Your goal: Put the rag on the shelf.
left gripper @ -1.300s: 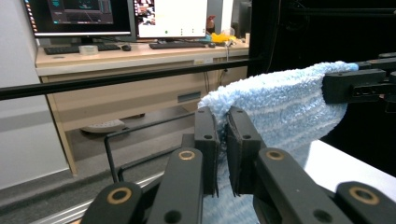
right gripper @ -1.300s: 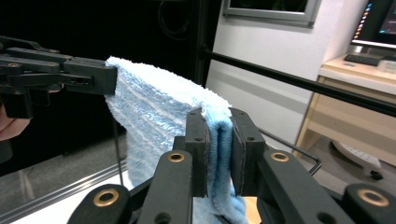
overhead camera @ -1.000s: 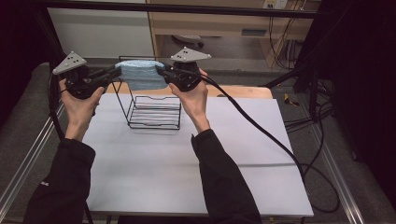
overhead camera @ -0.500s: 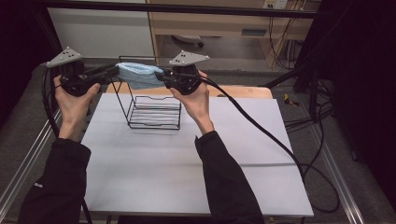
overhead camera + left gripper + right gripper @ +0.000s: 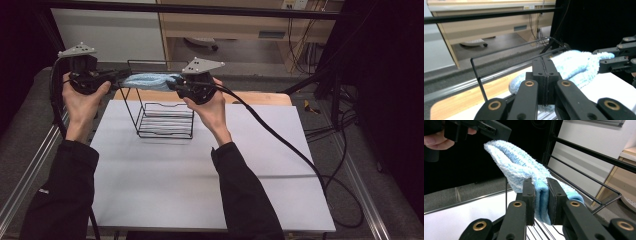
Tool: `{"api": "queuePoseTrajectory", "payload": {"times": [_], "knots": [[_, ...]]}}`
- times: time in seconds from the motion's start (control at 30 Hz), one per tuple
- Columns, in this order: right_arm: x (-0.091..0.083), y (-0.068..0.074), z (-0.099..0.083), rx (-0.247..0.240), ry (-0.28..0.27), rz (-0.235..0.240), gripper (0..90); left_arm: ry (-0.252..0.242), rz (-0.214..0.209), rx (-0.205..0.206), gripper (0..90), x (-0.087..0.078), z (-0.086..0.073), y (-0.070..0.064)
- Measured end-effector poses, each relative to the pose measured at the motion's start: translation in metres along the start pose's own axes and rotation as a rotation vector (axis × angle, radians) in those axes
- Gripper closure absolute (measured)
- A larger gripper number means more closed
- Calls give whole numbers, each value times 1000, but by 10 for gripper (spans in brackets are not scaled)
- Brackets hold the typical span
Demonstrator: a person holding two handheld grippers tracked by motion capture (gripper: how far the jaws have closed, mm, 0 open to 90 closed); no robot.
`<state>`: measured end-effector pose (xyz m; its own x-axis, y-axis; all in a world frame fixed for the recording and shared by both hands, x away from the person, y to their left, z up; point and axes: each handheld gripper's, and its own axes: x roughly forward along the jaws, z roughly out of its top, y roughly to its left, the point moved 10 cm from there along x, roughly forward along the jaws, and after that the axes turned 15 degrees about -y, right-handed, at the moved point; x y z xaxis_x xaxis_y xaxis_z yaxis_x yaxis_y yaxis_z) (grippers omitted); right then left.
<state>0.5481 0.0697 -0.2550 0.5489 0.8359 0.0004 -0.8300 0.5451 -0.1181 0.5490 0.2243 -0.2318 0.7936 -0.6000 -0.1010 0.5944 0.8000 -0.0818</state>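
Observation:
A light blue fluffy cloth (image 5: 150,80) hangs stretched between my two grippers, just above the top bars of a black wire rack (image 5: 165,122). My left gripper (image 5: 119,79) holds its left end. In the left gripper view the jaws (image 5: 543,72) are pressed together, with the cloth (image 5: 576,67) spreading out behind them. My right gripper (image 5: 174,85) is shut on the other end. In the right gripper view the cloth (image 5: 516,162) is folded between the pads (image 5: 540,195) and runs up to the left gripper (image 5: 486,130).
The rack stands at the back of a white table top (image 5: 200,190), with a wooden strip (image 5: 260,97) behind it. The right gripper's cable (image 5: 300,155) trails across the table's right side. Metal rails (image 5: 30,160) run along both table edges.
The cloth now looks longer and thinner between the grippers. My left hand has risen a little and my right hand has dropped slightly. Both stay shut on the cloth.

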Motion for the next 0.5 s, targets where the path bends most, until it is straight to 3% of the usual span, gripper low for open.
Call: {"api": "queuePoseTrajectory", "payload": {"times": [0.23, 0.5], "knots": [[-1, 1, -3, 4, 11, 2, 730, 41, -16, 18, 900, -2, -14, -2], [-5, 3, 1, 12, 9, 3, 596, 61, -15, 53, 900, 2, -24, -5]]}}
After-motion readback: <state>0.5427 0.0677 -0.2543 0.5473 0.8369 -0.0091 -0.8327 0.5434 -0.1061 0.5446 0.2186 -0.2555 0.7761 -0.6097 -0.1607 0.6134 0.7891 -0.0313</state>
